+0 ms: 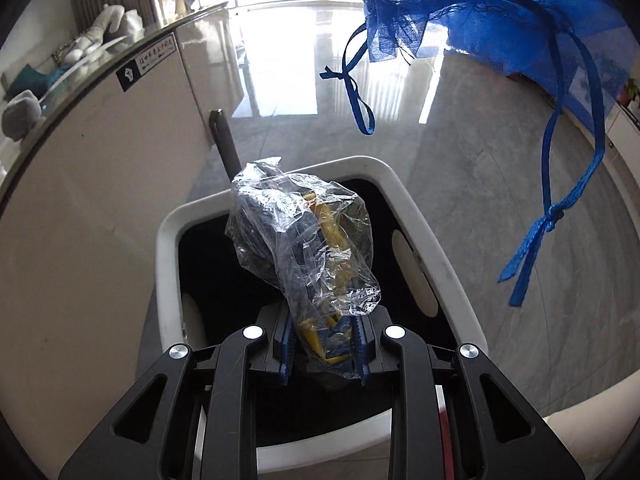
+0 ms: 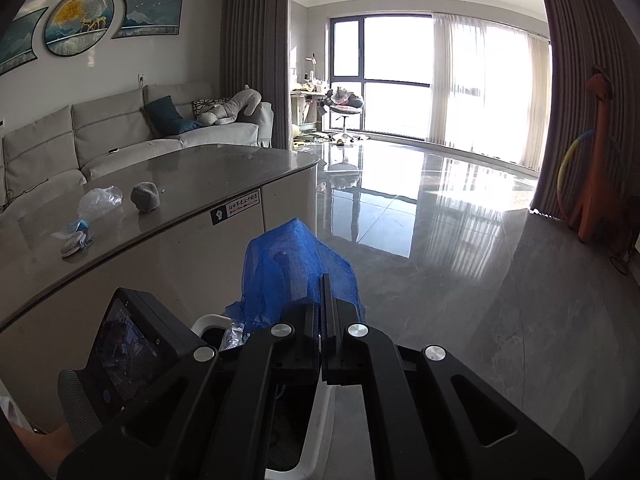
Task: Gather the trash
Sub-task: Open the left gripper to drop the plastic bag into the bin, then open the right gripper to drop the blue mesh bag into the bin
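Note:
My left gripper (image 1: 322, 344) is shut on a crumpled clear plastic bag (image 1: 304, 240) with yellow bits inside, held over the open white trash bin (image 1: 448, 280) with its black liner. My right gripper (image 2: 323, 300) is shut on a blue mesh drawstring pouch (image 2: 292, 268); the same pouch (image 1: 480, 12) hangs at the top right of the left wrist view, ribbons dangling above the floor beside the bin. On the grey table (image 2: 192, 172) lie a clear plastic bag (image 2: 100, 200), a grey ball (image 2: 145, 197) and a small wrapped packet (image 2: 74, 240).
The table's white side panel (image 1: 100, 184) stands just left of the bin. A glossy grey tiled floor (image 2: 460, 240) stretches to the windows. A sofa (image 2: 120, 136) is behind the table. An orange dinosaur toy (image 2: 596, 160) stands at the right curtain.

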{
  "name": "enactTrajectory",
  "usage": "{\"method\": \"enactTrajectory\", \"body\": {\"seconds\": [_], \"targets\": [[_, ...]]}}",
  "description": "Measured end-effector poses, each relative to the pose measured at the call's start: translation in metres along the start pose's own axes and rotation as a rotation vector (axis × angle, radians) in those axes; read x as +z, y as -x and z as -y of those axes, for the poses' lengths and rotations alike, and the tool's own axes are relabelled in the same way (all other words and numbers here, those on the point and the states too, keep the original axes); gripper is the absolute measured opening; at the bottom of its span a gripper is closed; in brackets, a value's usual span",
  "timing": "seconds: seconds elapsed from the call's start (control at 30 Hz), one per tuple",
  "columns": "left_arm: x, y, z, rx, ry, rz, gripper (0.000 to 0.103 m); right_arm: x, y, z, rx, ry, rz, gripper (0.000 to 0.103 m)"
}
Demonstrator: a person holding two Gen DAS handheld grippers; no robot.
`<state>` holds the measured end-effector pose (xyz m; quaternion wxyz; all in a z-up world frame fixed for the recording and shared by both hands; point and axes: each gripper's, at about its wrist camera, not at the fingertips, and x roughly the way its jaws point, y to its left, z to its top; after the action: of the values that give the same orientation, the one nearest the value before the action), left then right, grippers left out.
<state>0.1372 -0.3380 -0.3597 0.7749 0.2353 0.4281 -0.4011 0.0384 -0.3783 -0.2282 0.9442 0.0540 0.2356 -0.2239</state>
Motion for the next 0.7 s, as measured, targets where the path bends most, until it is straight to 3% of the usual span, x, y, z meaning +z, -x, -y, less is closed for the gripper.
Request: {"method": "enactTrajectory", "body": {"seconds": [0.17, 0.2, 0.23, 0.27, 0.4, 0.57, 0.7], "targets": [[-0.002, -0.002, -0.006, -0.001, 0.017, -0.018, 0.028, -0.006, -0.012, -0.002, 0.006, 0.007, -0.036, 0.001], [-0.002, -0.008, -0.007, 0.001, 0.028, -0.048, 0.049, -0.008, -0.013, -0.002, 0.005, 0.012, -0.044, 0.001], [-0.002, -0.016, -0.009, 0.011, 0.04, -0.099, 0.09, -0.009, -0.015, -0.002, 0.004, 0.016, -0.05, 0.001], [-0.003, -0.022, -0.012, 0.024, 0.054, -0.141, 0.099, -0.009, -0.016, -0.002, 0.003, 0.019, -0.054, 0.001], [-0.001, -0.023, -0.02, 0.04, 0.085, -0.153, 0.098, -0.01, -0.018, -0.002, 0.005, 0.023, -0.061, 0.001], [0.001, -0.009, -0.025, 0.057, 0.086, -0.113, 0.098, -0.011, -0.021, -0.004, 0.013, 0.026, -0.068, 0.001], [0.0, 0.005, -0.032, 0.114, 0.085, -0.073, 0.098, -0.014, -0.025, -0.008, 0.022, 0.037, -0.078, 0.001]]}}
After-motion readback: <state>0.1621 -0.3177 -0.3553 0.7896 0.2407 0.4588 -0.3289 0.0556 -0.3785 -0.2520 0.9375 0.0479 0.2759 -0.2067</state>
